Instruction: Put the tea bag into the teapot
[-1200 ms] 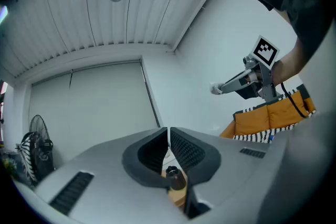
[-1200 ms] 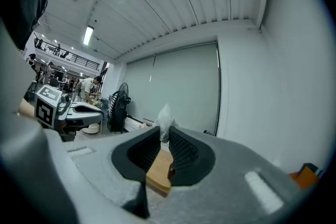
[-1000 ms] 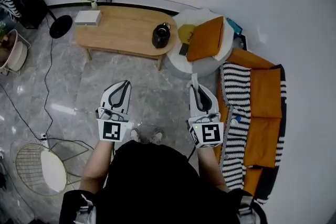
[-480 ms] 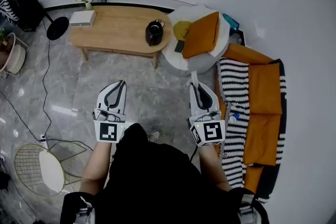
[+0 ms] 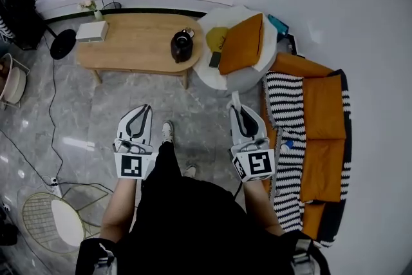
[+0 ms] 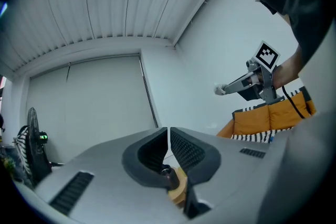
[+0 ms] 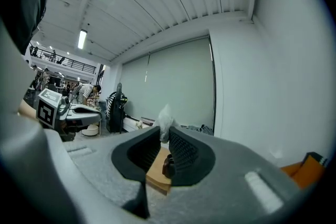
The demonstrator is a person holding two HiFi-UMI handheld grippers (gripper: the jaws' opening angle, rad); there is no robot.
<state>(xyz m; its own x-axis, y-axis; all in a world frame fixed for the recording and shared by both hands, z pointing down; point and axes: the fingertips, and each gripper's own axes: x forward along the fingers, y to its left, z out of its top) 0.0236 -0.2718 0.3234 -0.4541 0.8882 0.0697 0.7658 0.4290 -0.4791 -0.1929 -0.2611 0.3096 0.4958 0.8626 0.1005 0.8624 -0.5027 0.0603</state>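
A dark teapot (image 5: 181, 46) stands near the right end of the wooden coffee table (image 5: 129, 48), well ahead of both grippers. My right gripper (image 5: 236, 104) is held over the floor, shut on a white tea bag (image 5: 234, 97); the bag pokes up past the jaw tips (image 7: 165, 119) in the right gripper view. My left gripper (image 5: 145, 108) is level with it on the left, shut with nothing in it. Through both pairs of jaws I see the teapot (image 6: 167, 176) (image 7: 168, 165) small and far off.
A round white pouf (image 5: 212, 74) with an orange cushion (image 5: 243, 44) sits right of the table. A striped sofa (image 5: 288, 138) with orange cushions runs along the right. A white box (image 5: 91, 31) lies at the table's left end. A wire chair (image 5: 51, 222) and floor cables (image 5: 51, 113) are at left.
The person has stepped forward, one foot now showing between the grippers. The table and teapot have shifted left in the view. Both grippers keep their pose and stay shut.
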